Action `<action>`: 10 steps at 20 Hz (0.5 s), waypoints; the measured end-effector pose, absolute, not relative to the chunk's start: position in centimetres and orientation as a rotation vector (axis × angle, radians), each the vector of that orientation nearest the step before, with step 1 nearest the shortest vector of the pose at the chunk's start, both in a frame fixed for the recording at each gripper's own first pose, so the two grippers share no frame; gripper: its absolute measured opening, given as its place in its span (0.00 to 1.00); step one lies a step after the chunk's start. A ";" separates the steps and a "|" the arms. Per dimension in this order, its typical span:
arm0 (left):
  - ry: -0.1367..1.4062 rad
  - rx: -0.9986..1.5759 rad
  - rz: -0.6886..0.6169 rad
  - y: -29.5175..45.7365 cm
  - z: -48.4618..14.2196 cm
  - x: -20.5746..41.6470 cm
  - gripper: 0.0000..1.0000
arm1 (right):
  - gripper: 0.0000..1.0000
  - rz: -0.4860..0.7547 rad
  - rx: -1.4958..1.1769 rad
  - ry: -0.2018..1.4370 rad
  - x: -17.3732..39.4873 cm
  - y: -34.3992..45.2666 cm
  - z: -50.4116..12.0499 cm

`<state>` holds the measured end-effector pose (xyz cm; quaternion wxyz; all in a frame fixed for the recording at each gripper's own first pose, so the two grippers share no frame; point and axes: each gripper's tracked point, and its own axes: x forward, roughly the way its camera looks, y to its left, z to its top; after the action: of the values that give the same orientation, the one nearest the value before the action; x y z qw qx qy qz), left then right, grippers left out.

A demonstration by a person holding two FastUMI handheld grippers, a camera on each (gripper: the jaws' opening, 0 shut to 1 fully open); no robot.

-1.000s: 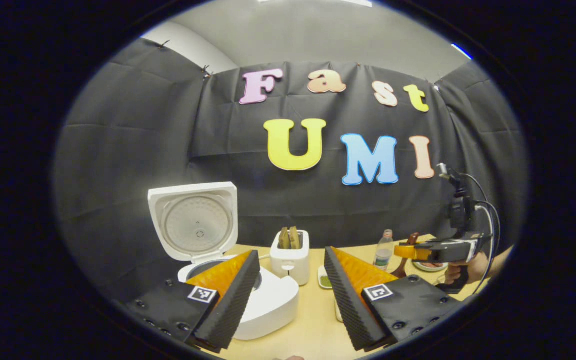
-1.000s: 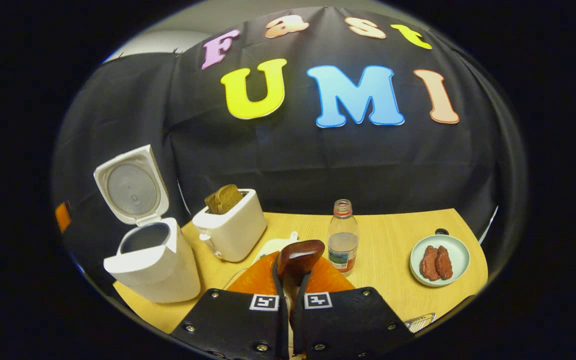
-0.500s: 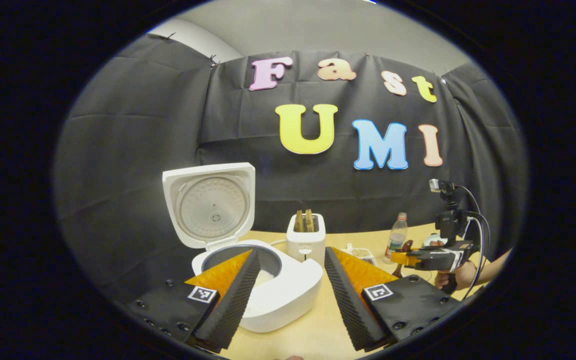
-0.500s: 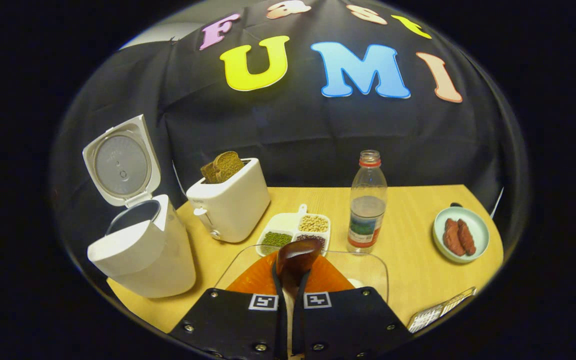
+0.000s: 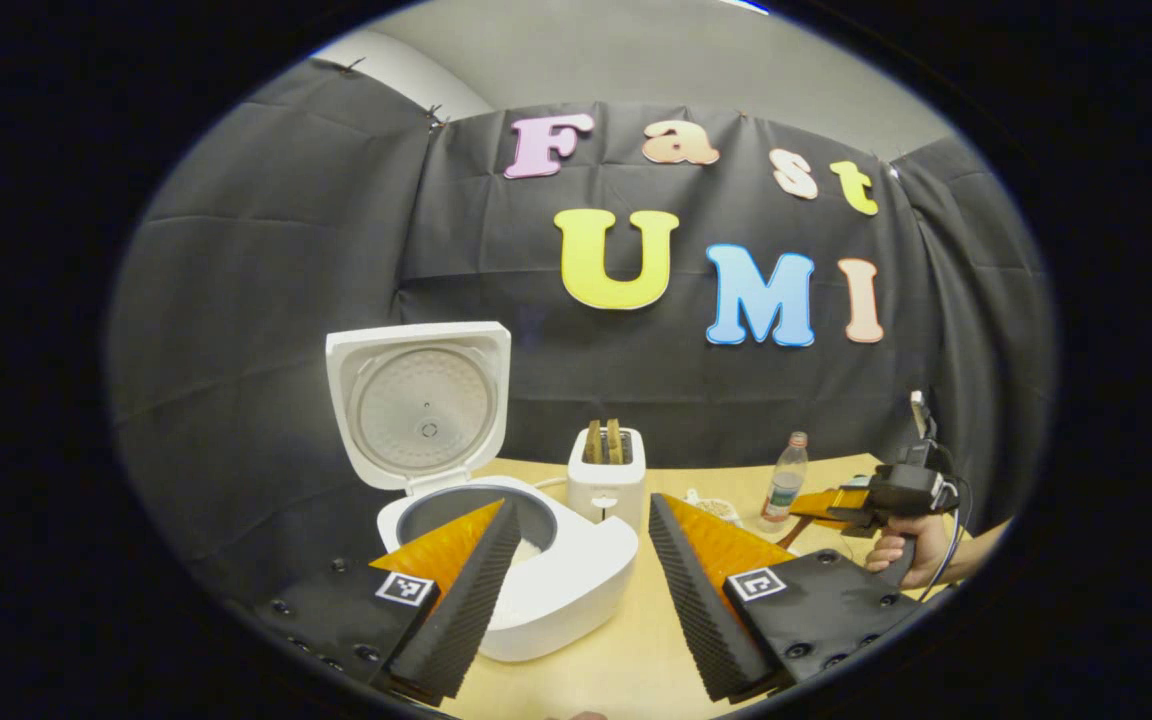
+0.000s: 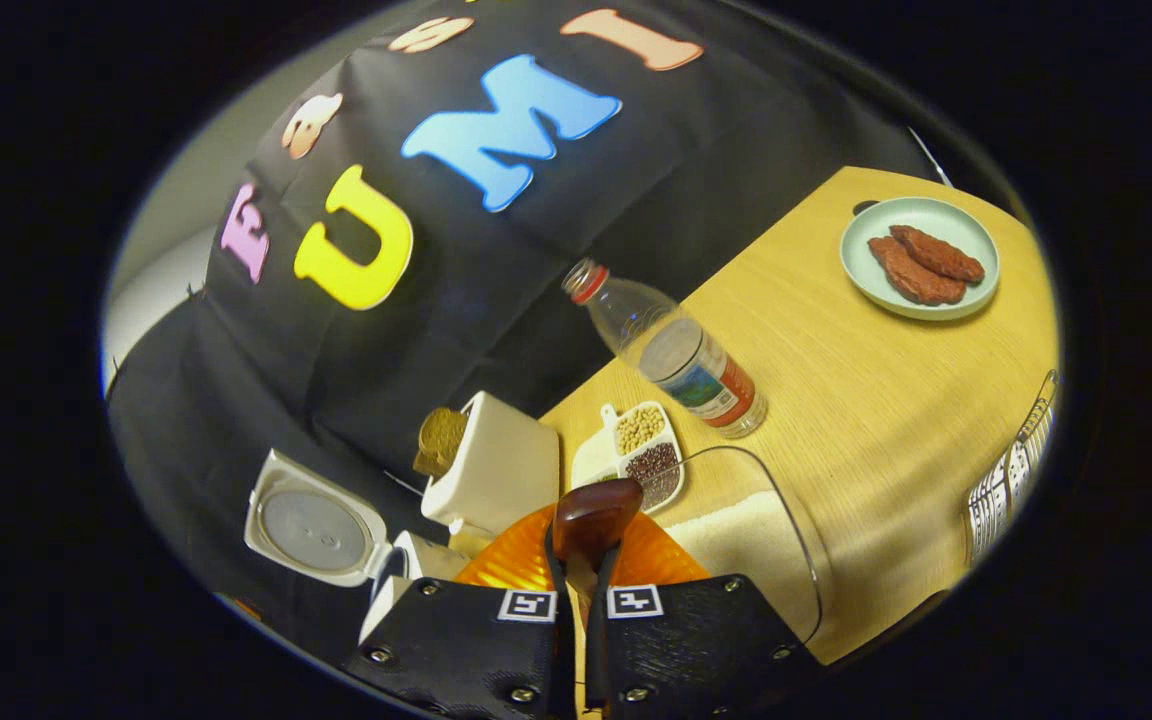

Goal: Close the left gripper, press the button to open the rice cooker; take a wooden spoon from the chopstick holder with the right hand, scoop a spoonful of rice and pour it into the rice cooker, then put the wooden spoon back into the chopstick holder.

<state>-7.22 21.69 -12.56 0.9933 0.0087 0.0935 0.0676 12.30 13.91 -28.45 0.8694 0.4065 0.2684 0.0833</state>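
Gripping wooden spoon (image 6: 591,515) (bowl jutting forward), right gripper (image 6: 581,570) tilts.

The rice cooker (image 5: 536,580) has a smooth, glossy white plastic shell, and the inside of its raised lid (image 5: 423,405) looks like dull grey metal with a fine dimpled texture. The toaster (image 5: 606,485) is matt white plastic. The worktop (image 6: 866,400) shows pale wood grain with a soft sheen. The wooden spoon (image 6: 593,515) is dark, polished and glossy. The bottle (image 6: 676,350) and the rice container (image 6: 766,520) are clear plastic. The plate (image 6: 921,258) looks glazed. The left tool's pads (image 5: 681,585) are ribbed and matt.
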 end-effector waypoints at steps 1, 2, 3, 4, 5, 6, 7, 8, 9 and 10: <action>0.183 0.014 0.137 21.8 -12.3 -7.1 0.91 | 0.04 0.164 0.896 0.541 12.5 13.0 -27.7; 0.181 0.009 0.137 21.9 -12.1 -7.0 0.94 | 0.04 0.155 0.944 0.521 12.5 12.1 -26.6; 0.176 0.005 0.139 21.9 -12.0 -6.9 0.91 | 0.04 0.150 0.983 0.503 12.5 11.3 -25.7; 0.169 0.003 0.139 22.0 -11.6 -6.8 0.94 | 0.04 0.147 1.017 0.484 12.5 10.7 -24.7; 0.162 0.001 0.137 21.9 -11.5 -6.7 0.88 | 0.04 0.150 1.046 0.465 12.5 10.2 -23.6; 0.153 0.002 0.138 22.0 -11.1 -6.7 0.91 | 0.04 0.157 1.082 0.449 12.4 10.0 -22.4; 0.148 0.002 0.133 21.9 -11.1 -6.6 0.91 | 0.04 0.168 1.121 0.434 12.2 9.9 -21.2; 0.143 0.001 0.125 21.7 -11.0 -6.5 0.91 | 0.04 0.183 1.156 0.419 12.0 9.9 -20.0; 0.140 0.003 0.121 21.7 -11.0 -6.5 0.91 | 0.04 0.196 1.180 0.402 11.9 10.0 -18.8; 0.139 0.006 0.117 21.8 -11.0 -6.5 0.92 | 0.04 0.208 1.188 0.391 11.8 10.2 -17.7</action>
<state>-6.47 21.79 -11.00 0.9959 0.0029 0.0696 0.0585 11.80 10.22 -17.66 0.8057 0.5551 0.1825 0.0972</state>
